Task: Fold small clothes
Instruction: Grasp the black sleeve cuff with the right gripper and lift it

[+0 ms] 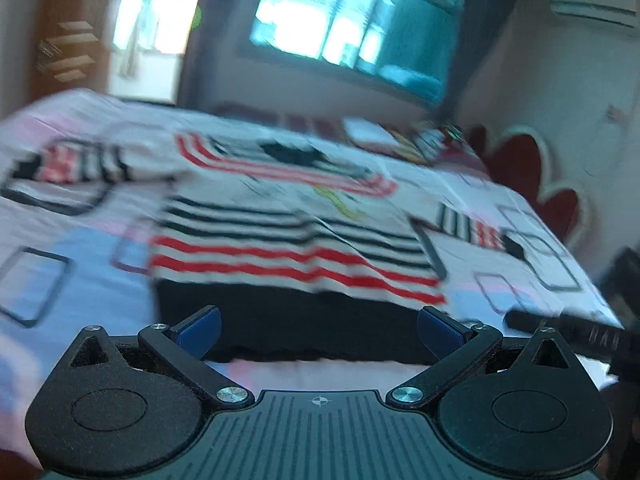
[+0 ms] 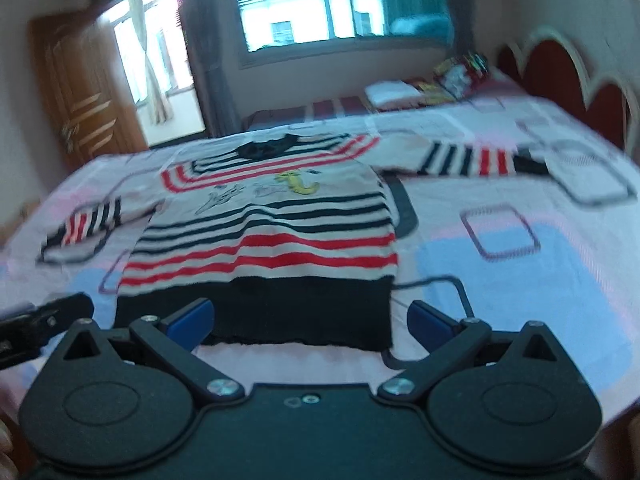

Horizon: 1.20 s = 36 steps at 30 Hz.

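One striped sweater [image 2: 260, 236] is lying mid-frame on the bed [image 2: 520, 264], both the left gripper [image 1: 318, 330] and right gripper [image 2: 310, 318] hovering wide open, gripping nothing.

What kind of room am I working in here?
Most likely a home bedroom. The striped knit sweater lies on a bed with a pastel patterned sheet, a red scalloped headboard stands along the right, and a wooden panelled door stands open at the far left.

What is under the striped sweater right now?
The striped sweater lies spread flat on the patterned bedsheet, which shows all around it. Whatever sits directly beneath the fabric is covered.
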Each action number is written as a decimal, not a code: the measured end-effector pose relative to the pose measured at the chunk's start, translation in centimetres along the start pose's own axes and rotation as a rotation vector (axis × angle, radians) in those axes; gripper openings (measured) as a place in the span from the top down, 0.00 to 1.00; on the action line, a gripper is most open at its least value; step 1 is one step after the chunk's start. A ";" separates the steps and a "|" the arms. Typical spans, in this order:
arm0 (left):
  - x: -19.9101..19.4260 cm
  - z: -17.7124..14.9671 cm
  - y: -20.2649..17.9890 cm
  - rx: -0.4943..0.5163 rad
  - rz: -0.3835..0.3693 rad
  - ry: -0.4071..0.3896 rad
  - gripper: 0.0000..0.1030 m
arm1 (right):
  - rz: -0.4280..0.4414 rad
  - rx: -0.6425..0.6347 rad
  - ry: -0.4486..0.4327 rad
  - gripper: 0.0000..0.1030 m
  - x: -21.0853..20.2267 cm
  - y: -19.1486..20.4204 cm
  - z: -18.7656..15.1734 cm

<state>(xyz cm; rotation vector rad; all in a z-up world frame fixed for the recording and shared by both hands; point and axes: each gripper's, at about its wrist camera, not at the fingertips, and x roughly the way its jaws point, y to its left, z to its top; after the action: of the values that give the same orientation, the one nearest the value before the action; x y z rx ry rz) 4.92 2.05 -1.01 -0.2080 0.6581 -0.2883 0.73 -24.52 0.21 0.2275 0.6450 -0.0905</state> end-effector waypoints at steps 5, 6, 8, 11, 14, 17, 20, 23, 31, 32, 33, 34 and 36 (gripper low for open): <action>3.9 3.6 0.1 -0.036 0.037 -0.062 0.00 | -0.047 0.192 -0.099 0.14 0.9 -6.7 3.4; 5.1 4.7 0.0 -0.034 0.043 -0.073 0.00 | -0.053 0.232 -0.129 0.16 1.3 -8.4 4.5; 7.3 6.8 0.0 -0.029 0.032 -0.090 0.00 | -0.057 0.290 -0.176 0.22 2.3 -11.3 6.5; 11.0 9.4 -0.4 -0.040 0.044 -0.089 0.00 | -0.044 0.369 -0.229 0.41 5.1 -15.8 9.7; 15.3 10.9 -0.6 -0.087 0.060 -0.064 0.00 | -0.028 0.460 -0.245 0.56 9.8 -21.1 12.9; 19.6 11.5 -1.4 -0.091 0.112 -0.050 0.00 | -0.029 0.546 -0.228 0.60 14.9 -25.6 14.7; 23.6 11.9 -2.1 -0.089 0.130 -0.001 0.00 | -0.040 0.671 -0.192 0.61 20.6 -30.5 15.0; 26.3 12.0 -3.1 -0.082 0.125 0.040 0.00 | -0.050 0.766 -0.149 0.62 24.8 -33.7 14.3; 30.1 13.0 -5.0 -0.053 0.166 0.054 0.00 | 0.009 0.790 -0.173 0.76 29.0 -35.8 13.8; 30.6 13.2 -4.9 -0.056 0.175 0.063 0.00 | -0.003 0.782 -0.171 0.88 29.4 -35.9 13.8; 30.9 13.4 -4.7 -0.058 0.186 0.070 0.00 | -0.010 0.783 -0.169 0.93 29.7 -36.3 13.9; 31.2 13.5 -4.4 -0.057 0.207 0.072 0.00 | 0.007 0.792 -0.175 0.94 30.0 -36.8 13.9; 31.5 13.7 -3.5 -0.048 0.263 0.087 0.00 | 0.014 0.778 -0.178 0.96 29.8 -37.0 14.0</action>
<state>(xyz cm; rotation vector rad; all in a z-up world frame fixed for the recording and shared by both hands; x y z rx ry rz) 36.58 -10.23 -7.41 -0.1526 0.7702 -0.0289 26.96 -64.17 -13.65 0.9629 0.4047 -0.3448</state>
